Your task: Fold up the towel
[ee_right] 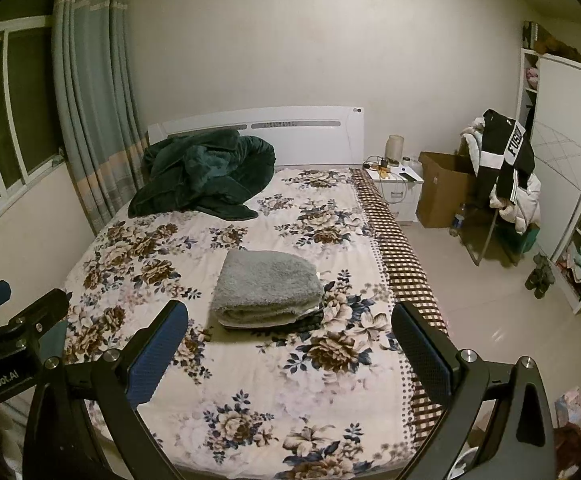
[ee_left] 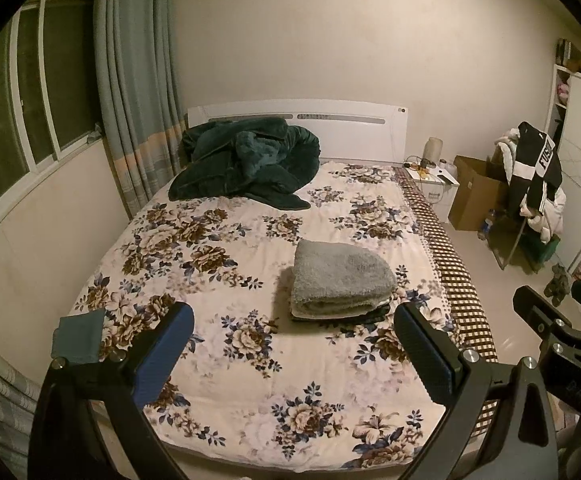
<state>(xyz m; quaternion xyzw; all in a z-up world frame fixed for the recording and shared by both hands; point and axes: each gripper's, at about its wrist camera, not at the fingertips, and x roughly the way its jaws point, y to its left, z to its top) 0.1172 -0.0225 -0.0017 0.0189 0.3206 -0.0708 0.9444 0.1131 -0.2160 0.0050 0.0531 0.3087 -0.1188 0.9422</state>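
A grey fluffy towel (ee_left: 340, 278) (ee_right: 268, 286) lies folded in a thick bundle on the floral bed (ee_left: 226, 240) (ee_right: 162, 240), with dark folded cloth showing under its near edge. My left gripper (ee_left: 292, 350) hangs open above the near part of the bed, short of the towel, nothing between its blue-padded fingers. My right gripper (ee_right: 290, 350) is likewise open and empty, held back from the towel. Each gripper's body shows at the side edge of the other's view.
A dark green blanket (ee_left: 246, 160) is heaped at the headboard end. A checked bed edge (ee_left: 450, 264) borders tiled floor on the right. Beyond it stand a nightstand (ee_right: 400, 184), a cardboard box (ee_right: 442, 188) and a chair with clothes (ee_right: 506, 176). Curtains (ee_left: 138, 80) and a window are at left.
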